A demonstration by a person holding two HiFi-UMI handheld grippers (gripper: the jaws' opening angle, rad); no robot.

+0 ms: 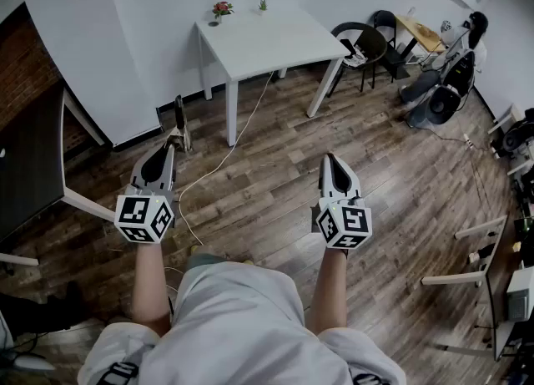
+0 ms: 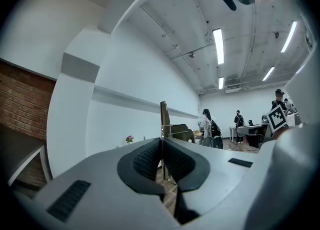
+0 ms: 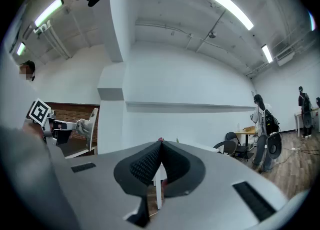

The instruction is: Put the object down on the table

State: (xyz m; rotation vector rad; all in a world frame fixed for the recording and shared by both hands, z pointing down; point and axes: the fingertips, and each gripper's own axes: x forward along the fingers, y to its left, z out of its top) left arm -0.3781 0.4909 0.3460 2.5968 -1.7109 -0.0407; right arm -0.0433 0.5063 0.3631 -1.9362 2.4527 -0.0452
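My left gripper (image 1: 173, 138) is held out over the wooden floor, shut on a thin flat dark strip (image 1: 180, 118) that stands upright out of its tips. In the left gripper view that strip (image 2: 163, 119) rises straight between the closed pads of the left gripper (image 2: 161, 143). The right gripper (image 1: 329, 159) is level with it to the right, shut with nothing between its pads; they also meet bare in the right gripper view (image 3: 160, 146). The white table (image 1: 275, 41) stands well ahead of both grippers, by the white wall.
A small flower pot (image 1: 221, 10) and a tiny green plant (image 1: 262, 5) stand at the white table's back edge. Black chairs (image 1: 365, 43) are to its right. A dark table (image 1: 33, 158) lies on the left. A cable (image 1: 219, 164) runs across the floor. People (image 2: 208, 126) stand far off.
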